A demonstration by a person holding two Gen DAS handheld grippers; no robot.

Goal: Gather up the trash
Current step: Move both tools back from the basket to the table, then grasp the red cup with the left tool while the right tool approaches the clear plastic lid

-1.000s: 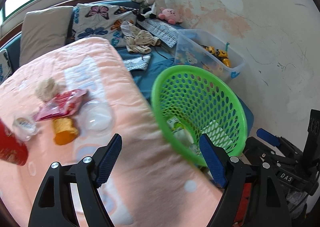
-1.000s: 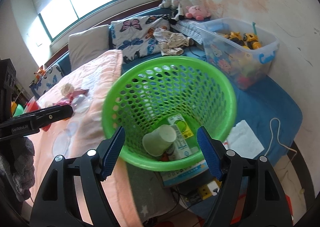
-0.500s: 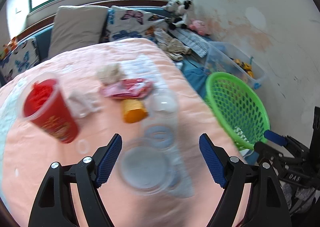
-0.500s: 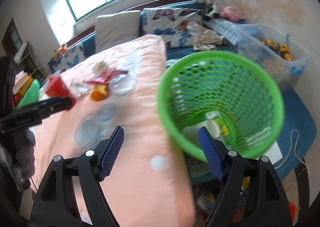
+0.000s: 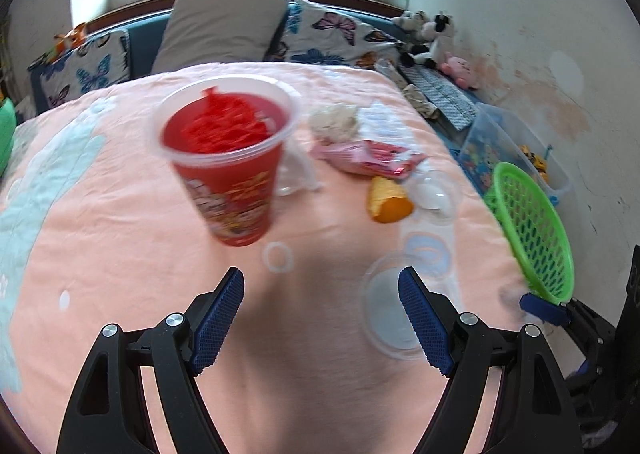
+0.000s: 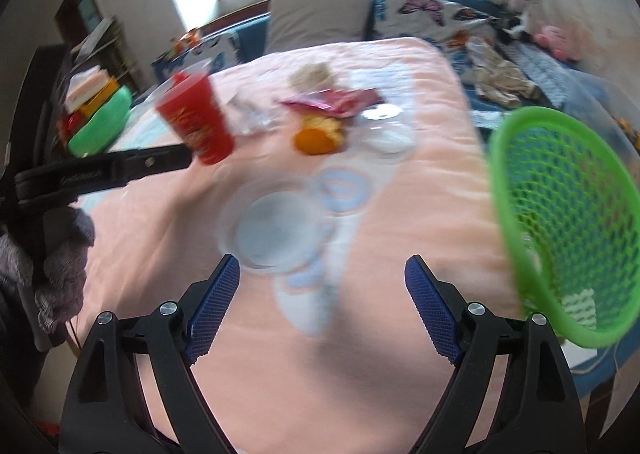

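From my left gripper [image 5: 320,314], the jaws are spread wide with nothing in them. The tall red plastic cup [image 5: 232,170] stands on the pink bed blanket [image 5: 120,222].

From my right gripper [image 6: 322,302], the jaws are opening, empty. The round clear plastic lid [image 6: 276,230] lies just ahead, and the green plastic mesh basket [image 6: 568,214] sits at the bed's right edge.

I could read nothing for certain. The red cup [image 5: 232,166] carried yellow printed lettering, too blurred to make out, and the embossed lettering on the left claw's arm [image 6: 104,174] was illegible too.
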